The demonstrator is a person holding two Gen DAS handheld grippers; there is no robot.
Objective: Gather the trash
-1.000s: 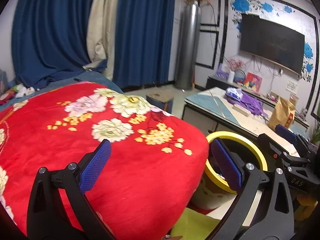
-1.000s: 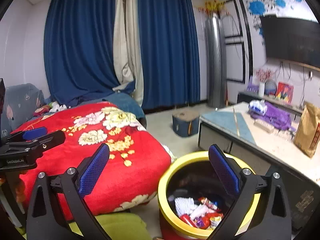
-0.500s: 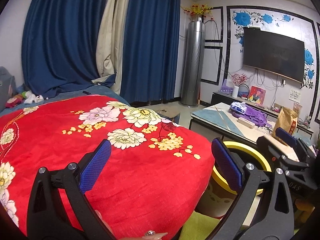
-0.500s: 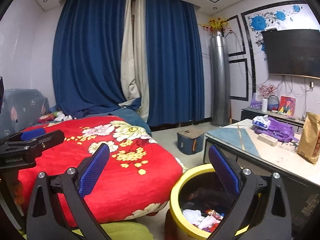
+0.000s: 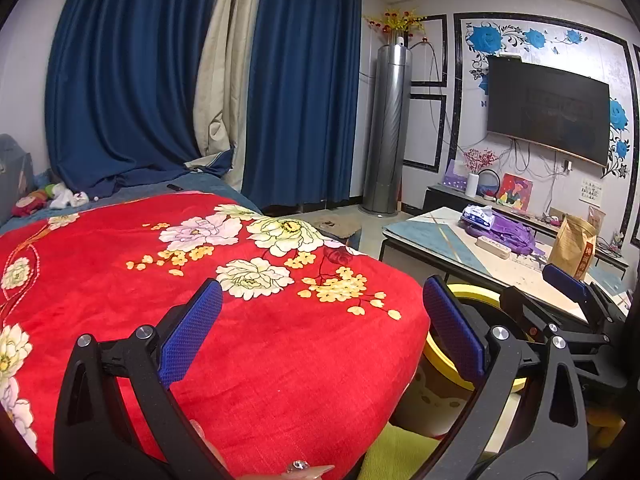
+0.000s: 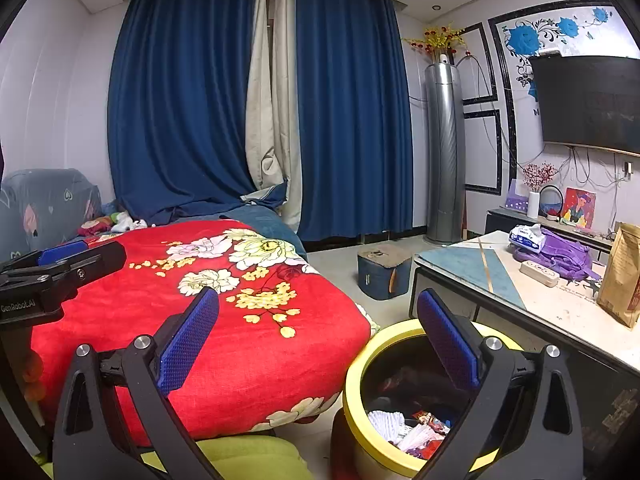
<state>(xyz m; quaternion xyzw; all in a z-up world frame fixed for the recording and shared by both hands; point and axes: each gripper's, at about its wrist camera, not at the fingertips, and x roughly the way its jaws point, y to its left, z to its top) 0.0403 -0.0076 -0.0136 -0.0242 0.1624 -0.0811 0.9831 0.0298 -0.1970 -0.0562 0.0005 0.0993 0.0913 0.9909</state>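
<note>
A yellow-rimmed trash bin [image 6: 360, 364] stands on the floor between the bed and the low table; crumpled white paper and red wrappers [image 6: 412, 428] lie inside. Its rim also shows in the left wrist view [image 5: 476, 292]. My right gripper [image 6: 318, 338] is open and empty, raised above and left of the bin. My left gripper [image 5: 322, 328] is open and empty over the red floral blanket [image 5: 240, 320]. The left gripper shows at the left edge of the right wrist view [image 6: 60, 268]; the right gripper shows at the right of the left wrist view [image 5: 560, 304].
A low table [image 6: 472, 268] at the right holds a brown paper bag [image 6: 620, 272], a purple cloth [image 6: 560, 256], a tissue pack and a white power strip. A dark blue box [image 6: 382, 276] sits on the floor. A green cushion [image 6: 248, 456] lies below.
Both grippers have risen and tilted up, so the bin sits lower in view and more of the wall and ceiling shows. Both stay open and empty.
</note>
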